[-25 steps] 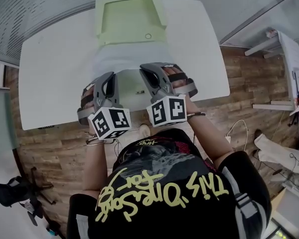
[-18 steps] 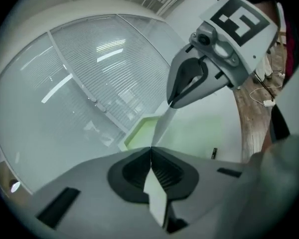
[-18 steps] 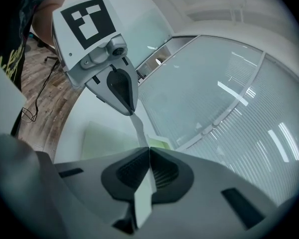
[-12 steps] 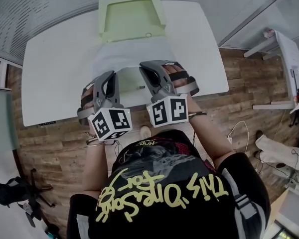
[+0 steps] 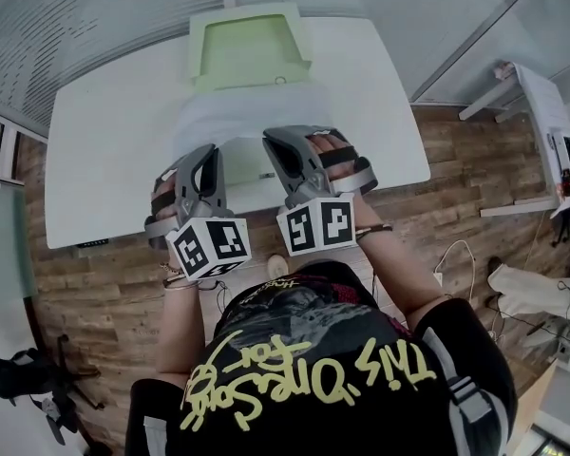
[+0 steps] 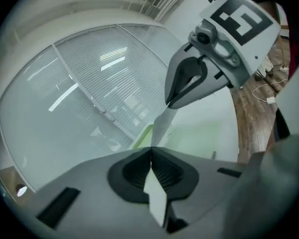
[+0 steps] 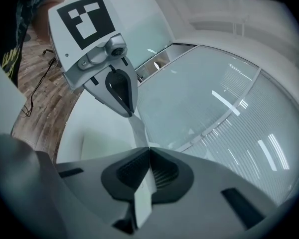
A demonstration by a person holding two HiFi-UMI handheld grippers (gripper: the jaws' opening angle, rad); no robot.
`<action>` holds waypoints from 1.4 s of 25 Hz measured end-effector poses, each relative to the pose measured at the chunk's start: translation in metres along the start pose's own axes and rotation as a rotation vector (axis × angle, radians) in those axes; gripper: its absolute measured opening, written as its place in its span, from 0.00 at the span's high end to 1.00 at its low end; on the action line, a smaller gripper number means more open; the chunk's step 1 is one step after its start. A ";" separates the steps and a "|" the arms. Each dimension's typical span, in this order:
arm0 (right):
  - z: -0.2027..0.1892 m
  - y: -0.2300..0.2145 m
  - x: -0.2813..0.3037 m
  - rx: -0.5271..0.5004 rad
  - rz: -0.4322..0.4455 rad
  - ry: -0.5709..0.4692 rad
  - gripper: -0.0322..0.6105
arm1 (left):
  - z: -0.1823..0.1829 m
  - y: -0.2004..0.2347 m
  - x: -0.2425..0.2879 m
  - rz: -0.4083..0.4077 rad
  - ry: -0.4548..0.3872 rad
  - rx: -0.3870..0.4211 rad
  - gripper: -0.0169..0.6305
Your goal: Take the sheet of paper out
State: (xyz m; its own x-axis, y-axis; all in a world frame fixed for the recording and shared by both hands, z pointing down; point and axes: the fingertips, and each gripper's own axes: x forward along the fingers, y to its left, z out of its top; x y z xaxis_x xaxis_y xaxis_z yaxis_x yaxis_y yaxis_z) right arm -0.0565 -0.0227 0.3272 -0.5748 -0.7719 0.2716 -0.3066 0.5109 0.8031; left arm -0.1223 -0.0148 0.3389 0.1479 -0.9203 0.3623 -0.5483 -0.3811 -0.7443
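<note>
Head view: the left gripper (image 5: 211,152) and right gripper (image 5: 274,142) each pinch the near edge of the sheet of paper (image 5: 242,117), one toward each corner, so it stays spread between them rather than sagging. Its far part reaches toward the green folder (image 5: 252,50) at the far edge of the white table (image 5: 104,150); whether it is fully clear of the folder cannot be told. Left gripper view: jaws closed on the sheet of paper (image 6: 157,198), which runs edge-on across to the right gripper (image 6: 172,102). Right gripper view: jaws likewise clamped on the sheet of paper (image 7: 139,131), with the left gripper (image 7: 127,108) opposite. The two-point hold probably keeps the paper flat during withdrawal.
</note>
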 end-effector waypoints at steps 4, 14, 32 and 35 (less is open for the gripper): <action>0.005 0.001 -0.004 0.000 -0.009 -0.006 0.94 | 0.000 0.003 -0.004 0.013 -0.004 0.009 0.96; 0.012 -0.005 -0.008 -0.026 -0.038 -0.003 0.94 | 0.002 0.006 -0.011 0.027 -0.013 0.050 0.96; 0.015 0.001 -0.015 -0.113 -0.061 0.009 0.94 | 0.005 0.007 -0.020 0.047 -0.023 0.105 0.96; 0.016 0.001 -0.015 -0.126 -0.065 0.005 0.94 | 0.004 0.009 -0.020 0.050 -0.021 0.103 0.96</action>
State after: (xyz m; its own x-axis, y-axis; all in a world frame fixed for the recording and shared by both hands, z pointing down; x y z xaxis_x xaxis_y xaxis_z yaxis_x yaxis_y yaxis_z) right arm -0.0607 -0.0044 0.3155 -0.5531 -0.8039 0.2188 -0.2455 0.4082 0.8793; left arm -0.1263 -0.0001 0.3228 0.1397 -0.9396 0.3124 -0.4685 -0.3407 -0.8152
